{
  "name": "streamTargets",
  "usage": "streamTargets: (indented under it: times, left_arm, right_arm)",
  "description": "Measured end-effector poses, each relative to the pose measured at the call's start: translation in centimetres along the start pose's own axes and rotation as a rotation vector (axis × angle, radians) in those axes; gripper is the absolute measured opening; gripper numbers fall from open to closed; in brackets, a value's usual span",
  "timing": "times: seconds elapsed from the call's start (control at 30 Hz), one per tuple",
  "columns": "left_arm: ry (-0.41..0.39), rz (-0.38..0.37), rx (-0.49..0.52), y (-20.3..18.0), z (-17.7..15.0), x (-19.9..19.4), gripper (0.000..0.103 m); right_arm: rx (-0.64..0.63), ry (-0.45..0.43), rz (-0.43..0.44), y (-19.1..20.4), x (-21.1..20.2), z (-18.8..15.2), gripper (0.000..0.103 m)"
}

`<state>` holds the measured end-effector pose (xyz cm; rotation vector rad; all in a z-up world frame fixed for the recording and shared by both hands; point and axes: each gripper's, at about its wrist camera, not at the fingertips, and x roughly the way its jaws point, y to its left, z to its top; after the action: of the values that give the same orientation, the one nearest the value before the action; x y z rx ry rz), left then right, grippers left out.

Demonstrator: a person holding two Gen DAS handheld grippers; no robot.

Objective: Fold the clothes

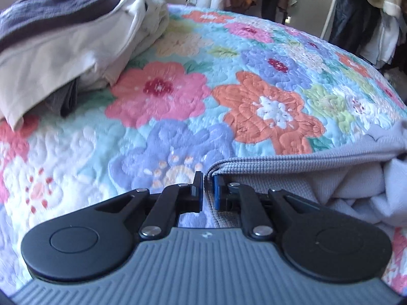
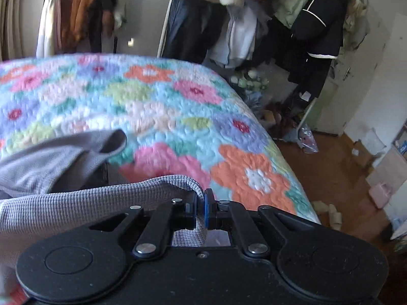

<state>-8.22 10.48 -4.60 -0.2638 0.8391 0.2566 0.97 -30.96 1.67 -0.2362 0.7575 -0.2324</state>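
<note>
A grey ribbed garment (image 1: 318, 167) hangs over the flowered quilt (image 1: 178, 96). My left gripper (image 1: 209, 188) is shut on its ribbed hem, which stretches off to the right with the rest of the cloth bunched below it. In the right wrist view the same grey garment (image 2: 76, 203) drapes over the left side of the tool, and my right gripper (image 2: 201, 208) is shut on the other end of the ribbed hem. A looser fold of the garment lies further left on the quilt (image 2: 178, 117).
A pile of folded clothes (image 1: 76, 33), cream and dark grey, sits at the quilt's far left. Hanging clothes (image 2: 254, 25) on a rack fill the back. The bed edge drops to a wooden floor (image 2: 338, 178) with boxes and clutter on the right.
</note>
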Motion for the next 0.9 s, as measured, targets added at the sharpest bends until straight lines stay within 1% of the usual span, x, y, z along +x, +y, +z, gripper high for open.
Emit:
streamTargets:
  times: [0.03,0.07,0.1,0.17,0.2,0.27,0.3,0.33,0.37,0.4,0.43,0.5,0.53,0.6,0.67,0.73,0.77,0.83,0.9]
  left_arm:
    - [0.013,-0.005,-0.001,0.0,0.0,0.1,0.008]
    - [0.023,-0.010,0.005,0.0,-0.1,0.1,0.009]
    - [0.026,-0.014,0.023,-0.2,-0.1,0.0,0.009]
    - [0.015,-0.029,0.054,-0.5,0.0,-0.8,0.009]
    - [-0.003,-0.044,0.057,-0.6,0.2,-1.6,0.010]
    - [-0.043,-0.078,0.061,-0.7,0.6,-3.0,0.018]
    - [-0.065,-0.098,0.062,-0.8,0.7,-3.7,0.021]
    - [-0.082,-0.115,0.071,-1.1,0.7,-4.3,0.027]
    - [-0.099,-0.131,0.080,-1.4,0.7,-5.0,0.031]
    - [-0.108,-0.149,0.094,-1.8,0.6,-5.5,0.032]
    - [-0.098,-0.171,0.116,-2.5,0.3,-5.6,0.033]
    - [-0.081,-0.215,0.155,-4.0,-0.2,-5.8,0.033]
    - [-0.079,-0.230,0.175,-4.7,-0.4,-5.8,0.033]
    - [-0.086,-0.254,0.220,-6.0,-0.9,-5.8,0.035]
    - [-0.110,-0.267,0.243,-6.6,-1.1,-6.0,0.047]
    - [-0.121,-0.283,0.261,-7.0,-0.9,-5.8,0.049]
    - [-0.118,-0.298,0.267,-7.2,-0.8,-5.5,0.050]
    - [-0.068,-0.352,0.258,-7.4,-0.5,-5.0,0.050]
    - [-0.027,-0.401,0.235,-7.3,-0.4,-5.3,0.050]
  right_arm:
    - [-0.040,0.018,-0.013,0.6,0.4,-0.3,0.004]
    - [-0.099,0.068,-0.002,1.5,1.3,-0.7,0.004]
    - [-0.123,0.110,0.023,1.9,1.8,-1.1,0.005]
    - [-0.091,0.183,0.119,2.2,1.9,-1.7,0.009]
    - [-0.047,0.203,0.180,2.1,1.5,-1.8,0.011]
    - [0.022,0.225,0.266,1.9,0.5,-1.6,0.019]
    - [0.043,0.224,0.295,1.9,-0.1,-1.2,0.024]
    - [0.061,0.211,0.316,1.9,-0.8,-0.9,0.026]
    - [0.070,0.186,0.348,2.0,-1.6,-0.6,0.026]
    - [0.079,0.162,0.379,2.0,-2.4,-0.2,0.026]
    - [0.085,0.142,0.428,2.2,-3.3,-0.1,0.027]
    - [0.088,0.124,0.547,2.6,-4.4,0.0,0.027]
    - [0.083,0.128,0.606,3.1,-4.6,0.0,0.027]
    - [0.054,0.142,0.679,4.8,-5.0,-0.3,0.027]
    - [0.011,0.097,0.684,6.9,-5.9,-0.9,0.028]
    - [-0.073,0.069,0.696,9.1,-6.6,-1.6,0.034]
    - [-0.121,0.049,0.689,10.1,-7.0,-1.9,0.034]
    - [-0.221,-0.008,0.620,11.5,-8.1,-2.3,0.035]
    - [-0.302,-0.045,0.600,12.2,-9.0,-2.6,0.035]
